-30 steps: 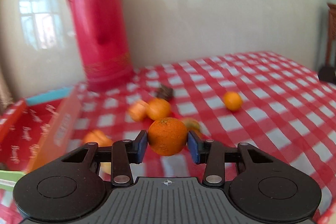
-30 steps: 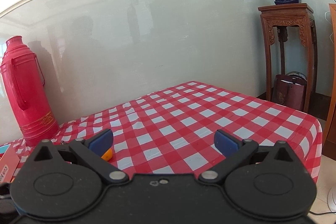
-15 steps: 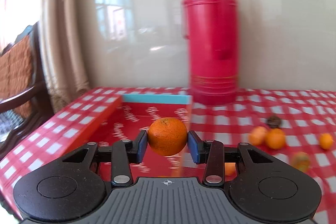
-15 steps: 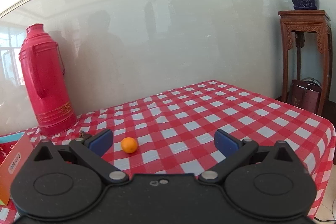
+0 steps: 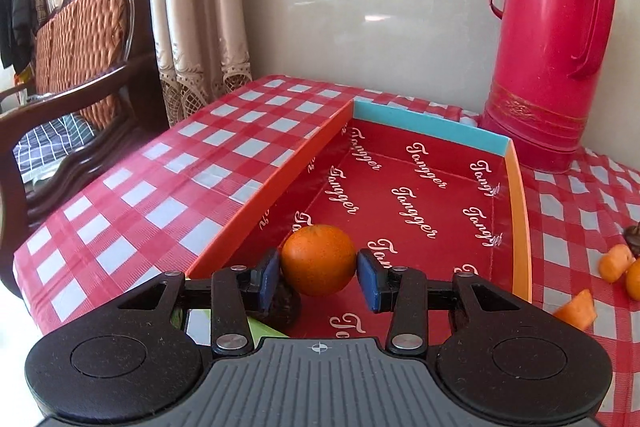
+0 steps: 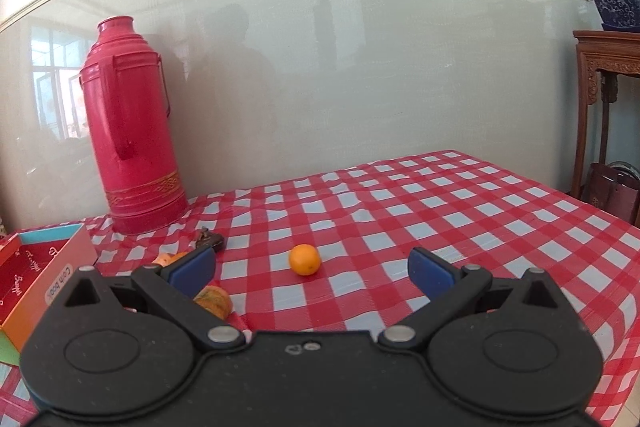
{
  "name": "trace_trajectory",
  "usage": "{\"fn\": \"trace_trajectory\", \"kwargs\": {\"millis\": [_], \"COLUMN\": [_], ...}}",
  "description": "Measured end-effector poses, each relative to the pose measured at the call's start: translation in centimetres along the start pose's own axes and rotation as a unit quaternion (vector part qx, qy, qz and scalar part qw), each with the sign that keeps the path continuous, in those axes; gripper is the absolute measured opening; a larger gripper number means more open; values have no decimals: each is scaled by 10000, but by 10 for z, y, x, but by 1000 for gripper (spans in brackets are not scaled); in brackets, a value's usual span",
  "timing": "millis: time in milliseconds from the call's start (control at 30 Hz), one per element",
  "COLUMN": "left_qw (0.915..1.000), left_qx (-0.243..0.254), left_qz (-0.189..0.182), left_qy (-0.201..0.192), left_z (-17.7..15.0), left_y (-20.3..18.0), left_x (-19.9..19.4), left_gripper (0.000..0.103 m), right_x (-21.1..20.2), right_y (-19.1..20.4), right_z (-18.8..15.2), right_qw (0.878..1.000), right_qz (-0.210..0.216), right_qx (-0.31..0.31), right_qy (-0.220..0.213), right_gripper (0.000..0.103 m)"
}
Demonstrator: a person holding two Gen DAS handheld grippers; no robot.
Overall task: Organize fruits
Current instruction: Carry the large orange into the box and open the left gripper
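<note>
My left gripper [image 5: 318,277] holds an orange [image 5: 319,259] over the near end of the box [image 5: 404,195], which sits on the table [image 5: 168,187]. The flask [image 5: 552,39] stands behind the box's far right corner. Ahead of my right gripper [image 6: 312,269], a small orange [image 6: 305,259] lies on the cloth, well right of the box.

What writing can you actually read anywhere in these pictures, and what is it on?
"Tangger": white script repeated across the red inside of the box.
"Coh book", roughly: small sticker on the box's orange outer wall, right wrist view; blurred, so uncertain.
The red thermos has a gold ornamental band, no readable words.
</note>
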State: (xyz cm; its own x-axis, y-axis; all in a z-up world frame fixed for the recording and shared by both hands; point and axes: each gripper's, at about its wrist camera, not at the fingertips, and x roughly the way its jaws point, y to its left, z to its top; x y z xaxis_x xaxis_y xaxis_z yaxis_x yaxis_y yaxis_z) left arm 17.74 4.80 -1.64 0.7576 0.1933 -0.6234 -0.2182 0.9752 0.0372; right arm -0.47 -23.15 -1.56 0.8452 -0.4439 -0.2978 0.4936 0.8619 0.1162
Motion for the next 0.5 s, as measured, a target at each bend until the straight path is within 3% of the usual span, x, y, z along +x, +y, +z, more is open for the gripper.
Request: {"fn": "trace_trajectory", "kwargs": {"millis": [67, 100, 133, 200, 500], "left_qw": [10000, 9999, 9998, 9995, 9972], "left_qx": [-94, -137, -193, -272, -436], "left_qz": [-14, -48, -55, -73, -32], "left_qy": [2, 7, 7, -154, -605], "left_z": [1, 2, 2, 2, -4], "left_y": [3, 4, 6, 10, 57], "left_x": [-1, -2, -3, -10, -55], "left_gripper": [44, 53, 70, 78, 85], "right_x": [0, 1, 1, 2, 11], "right_y": [4, 6, 8, 13, 55], "right_z": [-1, -1, -2, -2, -10], "right_qw": [10000, 9999, 9998, 9995, 9896], "right_qz": [70, 103, 157, 285, 1289], "right_qx": [-44, -55, -67, -103, -417], "right_qy": [21, 30, 47, 116, 491], "right_gripper": [97, 97, 97, 97, 96]}}
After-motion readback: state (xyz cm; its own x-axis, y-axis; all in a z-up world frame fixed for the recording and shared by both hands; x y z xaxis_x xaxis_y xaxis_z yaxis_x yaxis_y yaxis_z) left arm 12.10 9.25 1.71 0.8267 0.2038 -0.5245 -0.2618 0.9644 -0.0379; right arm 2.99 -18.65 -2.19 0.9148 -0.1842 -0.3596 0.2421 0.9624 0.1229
